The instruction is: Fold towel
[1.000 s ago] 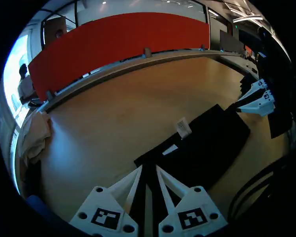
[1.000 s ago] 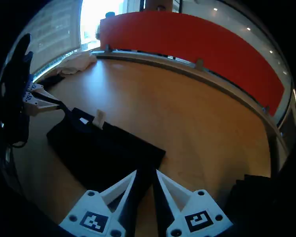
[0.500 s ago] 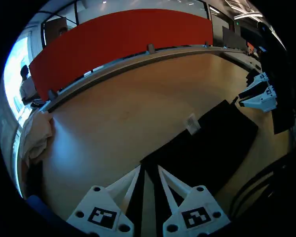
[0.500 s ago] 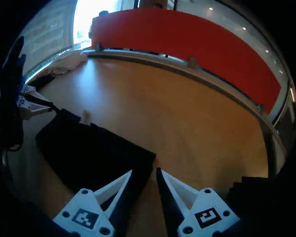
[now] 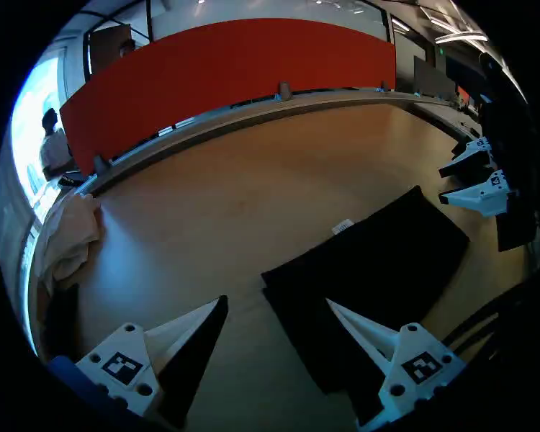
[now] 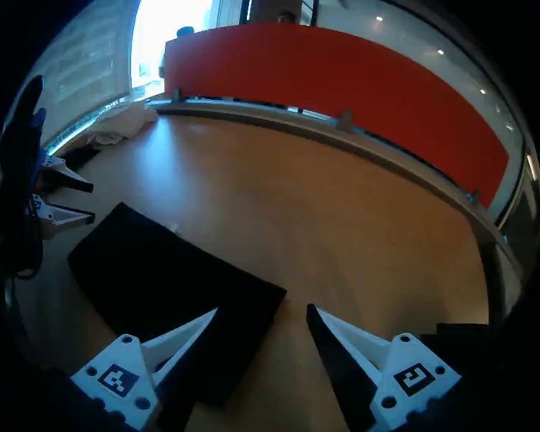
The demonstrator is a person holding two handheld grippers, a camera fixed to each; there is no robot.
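A black towel (image 5: 374, 263) lies folded flat on the wooden table (image 5: 255, 180), with a small white tag (image 5: 342, 226) at its far edge. My left gripper (image 5: 276, 302) stands open over the towel's near corner, fingers wide apart and holding nothing. In the right gripper view the same towel (image 6: 162, 281) lies to the left of centre, and my right gripper (image 6: 263, 309) is open above its near right corner. Each view shows the other gripper at the towel's far end, open: the right gripper (image 5: 443, 184) and the left gripper (image 6: 92, 201).
A beige cloth heap (image 5: 65, 237) (image 6: 122, 122) lies at the table's far corner. A red partition (image 5: 227, 79) (image 6: 342, 79) runs along the back edge. A dark stack (image 6: 464, 345) sits at the right. A person (image 5: 54, 147) is seated beyond the table.
Both grippers were shut on the towel's corners and have opened and let go. The towel now lies flat and folded, its tag lowered onto the table.
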